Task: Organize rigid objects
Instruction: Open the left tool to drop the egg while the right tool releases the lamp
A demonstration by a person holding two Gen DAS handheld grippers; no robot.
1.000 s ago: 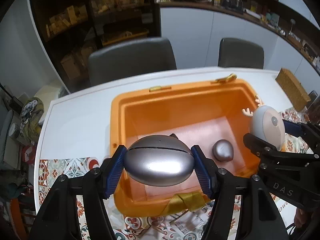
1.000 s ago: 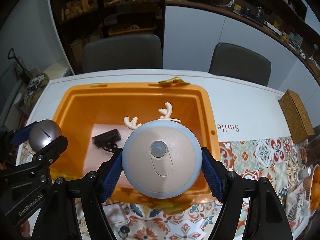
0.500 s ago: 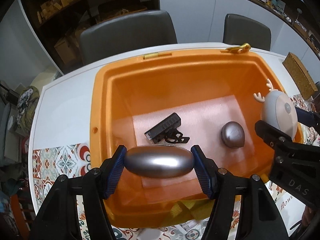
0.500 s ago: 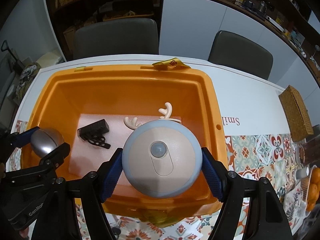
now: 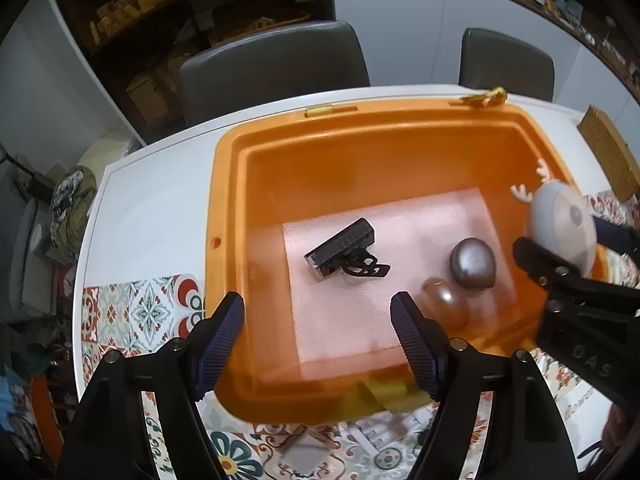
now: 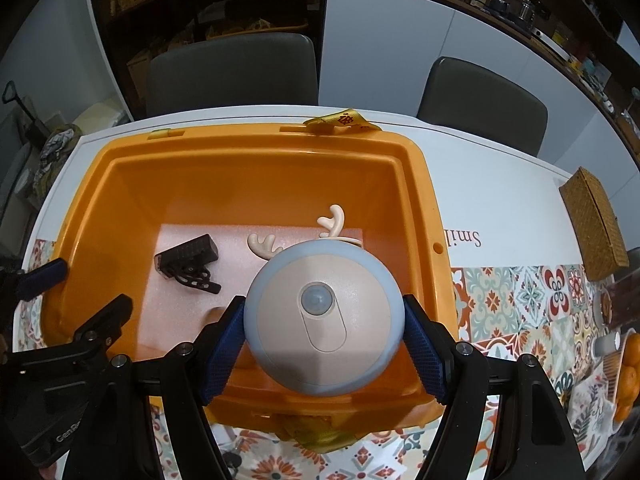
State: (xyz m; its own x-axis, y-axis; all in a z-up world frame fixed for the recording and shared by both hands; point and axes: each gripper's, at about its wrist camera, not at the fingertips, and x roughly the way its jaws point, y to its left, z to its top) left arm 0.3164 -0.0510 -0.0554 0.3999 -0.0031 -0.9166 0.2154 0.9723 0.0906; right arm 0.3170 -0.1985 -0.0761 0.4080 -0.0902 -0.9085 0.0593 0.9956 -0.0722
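Observation:
An orange bin (image 5: 228,216) (image 6: 420,184) stands on the white table. On its pink foam floor lie a black clip-on device (image 5: 344,254) (image 6: 188,262), a silver egg-shaped object (image 5: 472,264) and a second, blurred silver one (image 5: 446,306) beside it. My left gripper (image 5: 318,334) is open and empty above the bin's near wall. My right gripper (image 6: 324,350) is shut on a round blue-and-beige lamp with antlers (image 6: 322,320), held over the bin's near right part; the lamp also shows in the left wrist view (image 5: 564,228).
A woven box (image 6: 594,224) lies on the table at the right. Patterned tile mats (image 5: 136,312) (image 6: 532,300) cover the near table. Two grey chairs (image 6: 232,72) stand behind the table. Oranges (image 6: 626,376) sit at the far right edge.
My left gripper has opened and let go of the silver egg-shaped object, which now lies blurred on the bin floor. The right gripper with the lamp has moved further over the bin.

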